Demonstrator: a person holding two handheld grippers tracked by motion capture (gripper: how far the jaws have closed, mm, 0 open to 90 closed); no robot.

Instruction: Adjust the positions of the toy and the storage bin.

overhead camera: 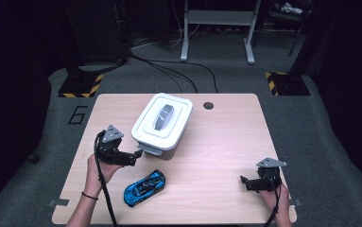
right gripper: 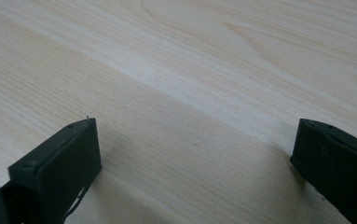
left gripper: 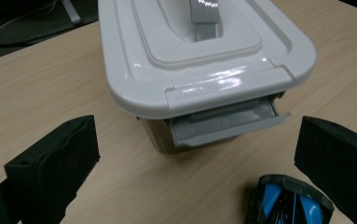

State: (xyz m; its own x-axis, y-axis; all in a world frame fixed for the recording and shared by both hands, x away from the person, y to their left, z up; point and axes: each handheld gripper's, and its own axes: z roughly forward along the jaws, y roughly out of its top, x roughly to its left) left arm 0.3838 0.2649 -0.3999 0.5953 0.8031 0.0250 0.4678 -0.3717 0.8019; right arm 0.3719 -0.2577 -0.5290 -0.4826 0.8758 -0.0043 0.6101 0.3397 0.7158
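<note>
Nearest me, my right gripper (overhead camera: 245, 182) sits low over the front right of the wooden table (overhead camera: 226, 142), its jaws spread wide with nothing but bare wood grain between them in the right gripper view. A little left of centre, near the front edge, I see a blue and black toy car (overhead camera: 144, 187) lying at a slant, nose toward the back right. Just beyond it, my left gripper (overhead camera: 136, 153) is held in my left hand (overhead camera: 98, 165) with its jaws wide apart and gripping nothing; in the left gripper view they frame the near end of a white lidded storage box (left gripper: 204, 70), and the car's front pokes in at the lower right. That box's grey latch (left gripper: 227, 123) sticks outward below the lid's rim. The box sits toward the back middle of the table, a grey handle (overhead camera: 162, 116) lying in its lid. Farther back, a small dark round hole (overhead camera: 208, 105) marks the tabletop.
</note>
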